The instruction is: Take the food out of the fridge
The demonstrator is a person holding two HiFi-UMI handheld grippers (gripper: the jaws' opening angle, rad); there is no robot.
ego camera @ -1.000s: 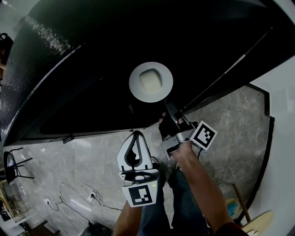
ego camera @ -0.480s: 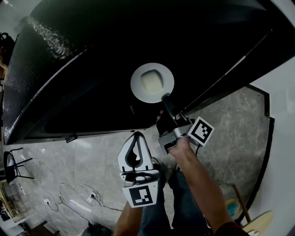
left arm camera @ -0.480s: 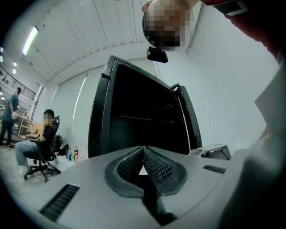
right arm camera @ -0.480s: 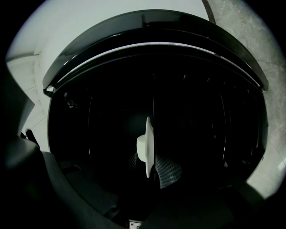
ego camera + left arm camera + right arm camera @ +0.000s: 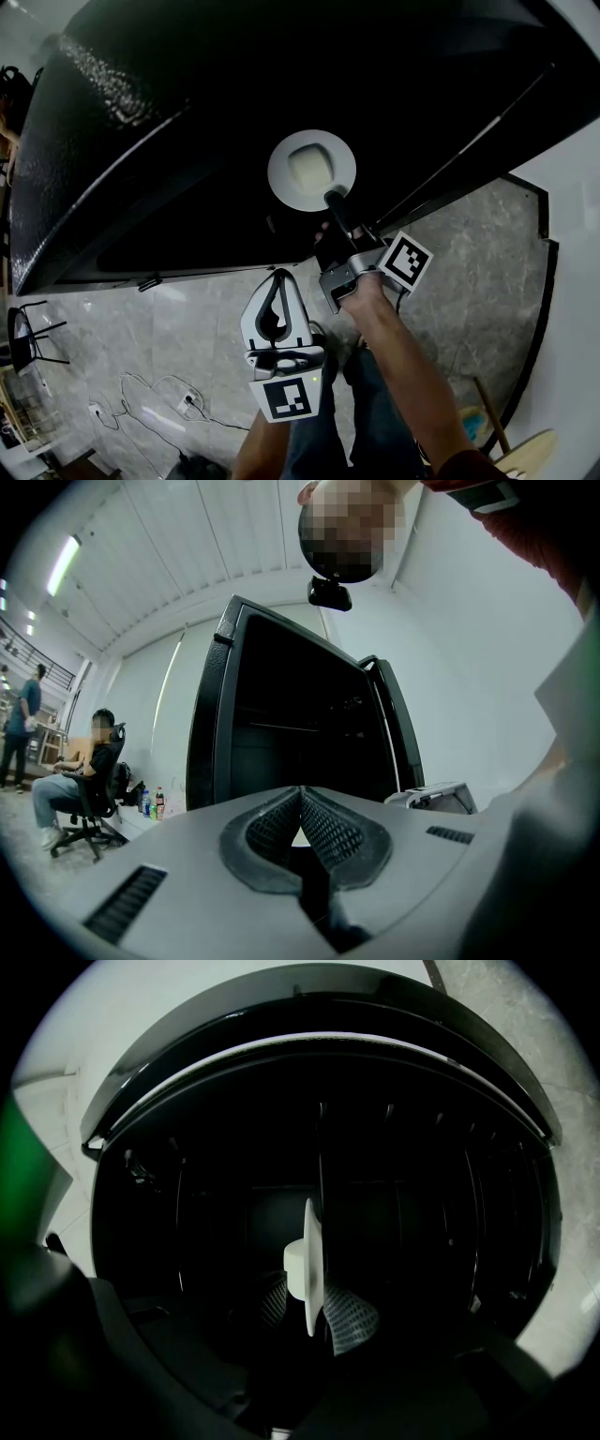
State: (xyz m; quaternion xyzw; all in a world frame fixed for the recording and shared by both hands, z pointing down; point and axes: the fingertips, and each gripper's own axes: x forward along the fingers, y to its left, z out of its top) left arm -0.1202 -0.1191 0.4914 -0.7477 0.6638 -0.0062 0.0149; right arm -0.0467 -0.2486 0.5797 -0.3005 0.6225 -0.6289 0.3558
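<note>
Inside the black fridge point(image 5: 187, 141) sits a white plate point(image 5: 281, 173) with pale food point(image 5: 310, 166) on it. The right tool point(image 5: 333, 199) is open around the plate's rim (not squeezing). The left tool point(image 5: 278, 279) is closed and empty, outside the fridge.

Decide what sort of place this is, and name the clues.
Probably a workroom or lab hall, not a home kitchen: a black fridge stands on a tiled floor with loose cables, and a person sits on an office chair.

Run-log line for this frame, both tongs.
right tongs: open, astride plate rim | left tongs: shut, empty | food: on plate, inside fridge
</note>
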